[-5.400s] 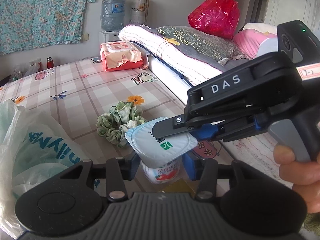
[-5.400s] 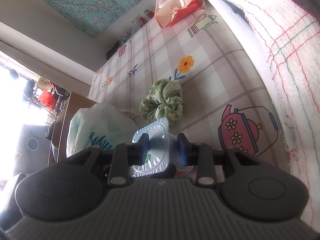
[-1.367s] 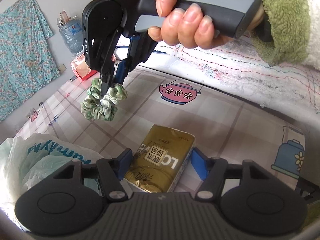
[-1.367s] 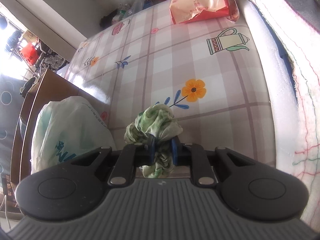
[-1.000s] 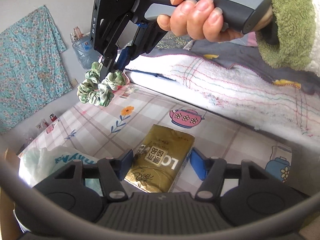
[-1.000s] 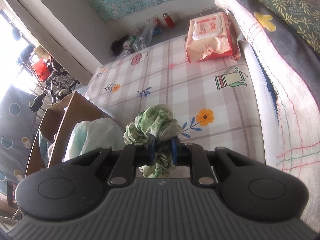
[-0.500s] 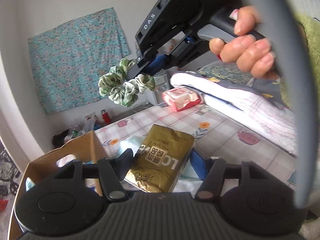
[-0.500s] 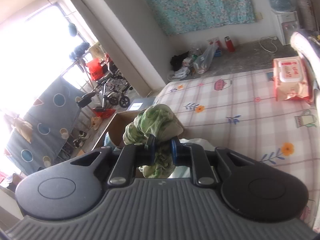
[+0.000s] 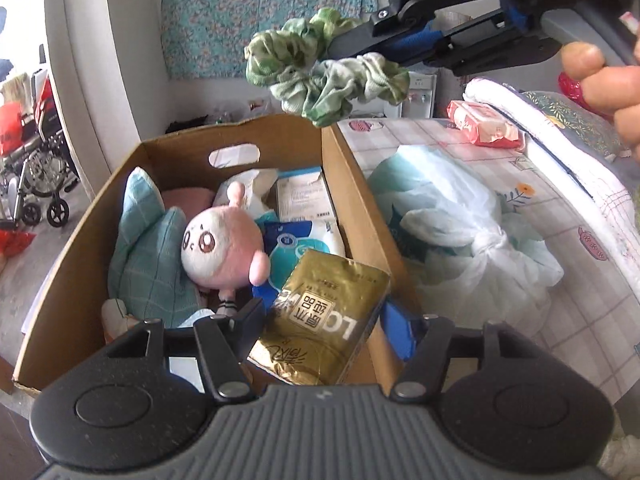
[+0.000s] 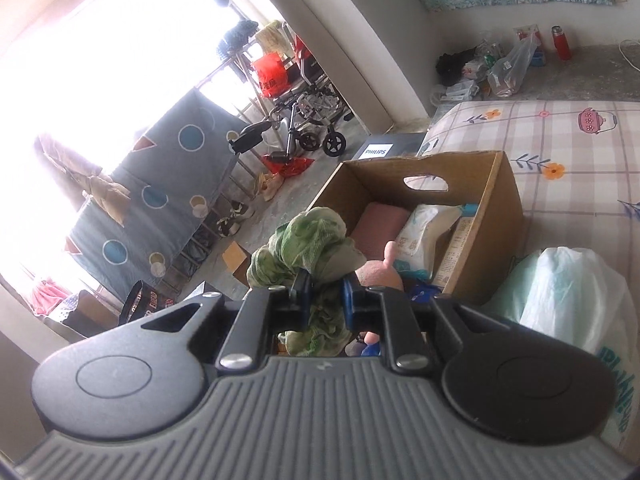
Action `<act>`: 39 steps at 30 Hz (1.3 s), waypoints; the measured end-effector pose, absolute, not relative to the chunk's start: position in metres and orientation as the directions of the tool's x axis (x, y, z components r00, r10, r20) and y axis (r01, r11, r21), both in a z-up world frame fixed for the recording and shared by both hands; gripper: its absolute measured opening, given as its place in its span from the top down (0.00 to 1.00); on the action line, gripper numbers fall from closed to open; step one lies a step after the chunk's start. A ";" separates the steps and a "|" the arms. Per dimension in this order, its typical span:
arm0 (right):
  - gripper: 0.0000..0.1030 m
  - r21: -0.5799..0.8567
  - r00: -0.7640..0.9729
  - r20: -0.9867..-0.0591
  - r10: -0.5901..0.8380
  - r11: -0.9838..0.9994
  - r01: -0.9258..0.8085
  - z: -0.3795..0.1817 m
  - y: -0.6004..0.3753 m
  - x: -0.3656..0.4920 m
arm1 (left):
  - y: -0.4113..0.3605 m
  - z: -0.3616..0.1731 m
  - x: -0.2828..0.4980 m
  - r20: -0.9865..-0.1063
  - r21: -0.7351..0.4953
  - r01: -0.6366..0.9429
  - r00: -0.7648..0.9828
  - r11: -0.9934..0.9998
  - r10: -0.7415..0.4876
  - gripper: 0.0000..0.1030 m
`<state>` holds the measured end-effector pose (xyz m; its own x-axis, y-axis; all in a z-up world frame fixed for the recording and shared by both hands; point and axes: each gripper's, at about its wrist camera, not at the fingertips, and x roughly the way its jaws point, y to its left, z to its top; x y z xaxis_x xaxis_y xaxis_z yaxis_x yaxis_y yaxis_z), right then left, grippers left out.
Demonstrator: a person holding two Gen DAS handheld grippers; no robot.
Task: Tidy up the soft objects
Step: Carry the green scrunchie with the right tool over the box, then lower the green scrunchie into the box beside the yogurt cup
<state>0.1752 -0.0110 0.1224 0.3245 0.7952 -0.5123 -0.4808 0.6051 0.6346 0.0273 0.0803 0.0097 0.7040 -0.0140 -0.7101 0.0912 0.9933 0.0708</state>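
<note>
My left gripper (image 9: 324,316) is shut on a gold tissue pack (image 9: 324,320), held over the right wall of a brown cardboard box (image 9: 80,248). My right gripper (image 10: 325,294) is shut on a green scrunchie (image 10: 308,246), which hangs above the far side of the box as the scrunchie (image 9: 320,72) shows in the left wrist view. Inside the box lie a pink and white plush toy (image 9: 224,248), a teal cloth (image 9: 152,248), wipes packs and a small carton (image 9: 304,196).
A knotted white plastic bag (image 9: 460,224) lies on the checked bed sheet (image 9: 560,300) right of the box. A red wipes pack (image 9: 484,128) and folded bedding (image 9: 560,128) sit farther back. A wheelchair (image 10: 308,120) and a drying rack stand on the floor beyond.
Both grippers swung left from over the bed to over the cardboard box, carrying the tissue pack and the scrunchie. The box interior has come into view.
</note>
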 end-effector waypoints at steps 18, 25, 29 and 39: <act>0.85 0.653 0.299 -0.545 0.783 0.620 -0.434 0.097 -0.005 0.186 | 0.113 0.004 0.035 -0.764 -0.144 0.097 0.622 0.985 -0.172 0.32; 0.85 0.663 0.297 -0.541 0.787 0.616 -0.425 0.098 -0.008 0.184 | 0.114 0.002 0.039 -0.765 -0.178 0.078 0.616 0.981 -0.188 0.32; 0.84 0.667 0.295 -0.540 0.789 0.614 -0.422 0.097 -0.010 0.185 | 0.117 0.003 0.040 -0.757 -0.177 0.074 0.626 0.981 -0.184 0.32; 0.84 0.684 0.284 -0.534 0.796 0.604 -0.409 0.087 -0.007 0.187 | 0.126 -0.003 0.057 -0.783 -0.192 0.027 0.599 0.981 -0.169 0.37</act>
<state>0.1873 -0.0073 0.0865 0.2836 0.7964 -0.5341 -0.4092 0.6042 0.6837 0.0570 0.1263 -0.0030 0.5991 -0.1693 -0.7826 0.0267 0.9811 -0.1919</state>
